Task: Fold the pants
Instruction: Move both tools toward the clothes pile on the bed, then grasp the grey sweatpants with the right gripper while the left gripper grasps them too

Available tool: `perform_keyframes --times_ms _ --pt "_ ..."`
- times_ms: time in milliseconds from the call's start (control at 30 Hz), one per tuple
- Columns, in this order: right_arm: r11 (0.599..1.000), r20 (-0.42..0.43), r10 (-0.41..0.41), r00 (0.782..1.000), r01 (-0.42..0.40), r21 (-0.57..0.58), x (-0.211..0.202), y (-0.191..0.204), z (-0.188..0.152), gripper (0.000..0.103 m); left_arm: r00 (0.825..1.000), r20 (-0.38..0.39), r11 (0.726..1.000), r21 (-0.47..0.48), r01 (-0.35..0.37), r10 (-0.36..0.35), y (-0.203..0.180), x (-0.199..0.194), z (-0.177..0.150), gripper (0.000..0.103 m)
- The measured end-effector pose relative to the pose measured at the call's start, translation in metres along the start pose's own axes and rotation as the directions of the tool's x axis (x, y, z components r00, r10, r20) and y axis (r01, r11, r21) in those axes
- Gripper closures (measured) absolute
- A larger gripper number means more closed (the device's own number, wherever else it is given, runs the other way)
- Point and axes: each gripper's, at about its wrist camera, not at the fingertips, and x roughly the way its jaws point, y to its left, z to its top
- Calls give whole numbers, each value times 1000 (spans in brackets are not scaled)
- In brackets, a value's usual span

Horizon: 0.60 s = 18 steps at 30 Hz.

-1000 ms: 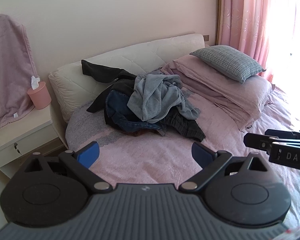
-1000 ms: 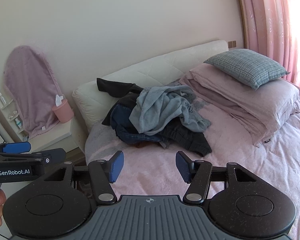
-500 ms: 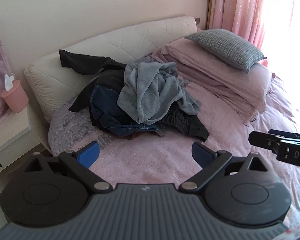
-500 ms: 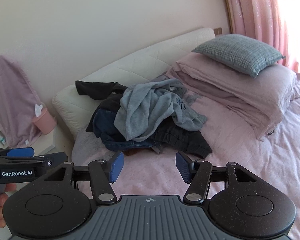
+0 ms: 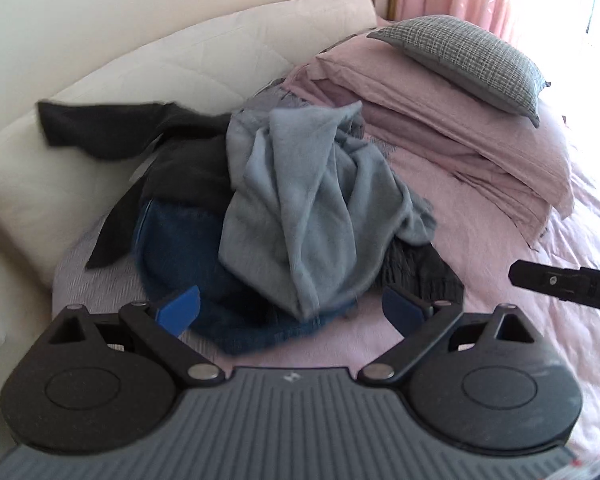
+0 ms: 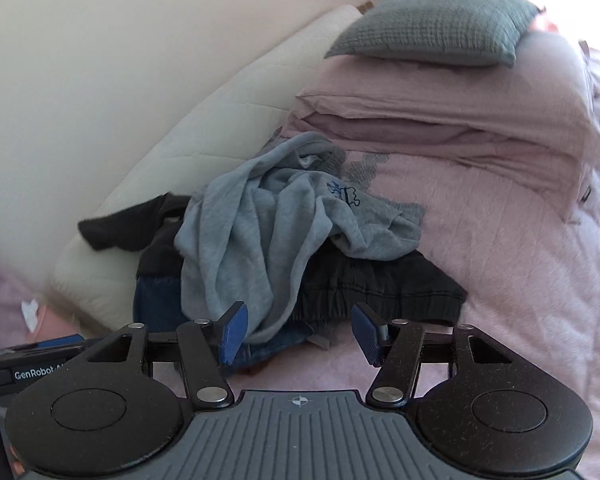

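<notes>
In the left wrist view the left tool (image 5: 290, 312) hangs over the near edge of a heap of clothes (image 5: 284, 216) on the bed (image 5: 520, 320), its blue pads spread wide with nothing between them, which reads as a tool readied to take hold and not yet gripping. A grey sweatshirt-like garment (image 5: 308, 208) lies on top of the heap, so it has to be lifted off or worked around. Blue jeans (image 5: 188, 264) stick out underneath at about 8 o'clock from it, and a dark garment (image 5: 420, 276) shows at 4 o'clock; either may be the pants to fold, and I cannot tell which is meant. At 3 o'clock in the view the right tool's black body (image 5: 560, 284) comes in from the side, well clear of the cloth. A grey pillow (image 5: 468, 52) sits at 1 o'clock on a stack of pink bedding (image 5: 440, 120), leaving the pink bedspread in front free, probably as the place to lay the pants flat. In the right wrist view the right tool (image 6: 296, 330) is also spread and empty, pointed at the heap's near edge. The dark garment's gathered waistband (image 6: 380, 292) lies just beyond the pads toward 1 o'clock, under the grey one, and looks the easier edge to pinch. The left tool's body (image 6: 32, 364) shows at 8 o'clock.
</notes>
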Motion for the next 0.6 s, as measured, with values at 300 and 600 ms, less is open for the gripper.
perform_keyframes --times_ms 300,600 --pt "964 10 8 1000 -11 267 97 -39 28 48 999 -40 996 85 1 3 10 108 58 7" --pt "874 21 69 997 -71 481 171 -70 36 48 999 -47 988 149 34 -27 9 177 88 2"
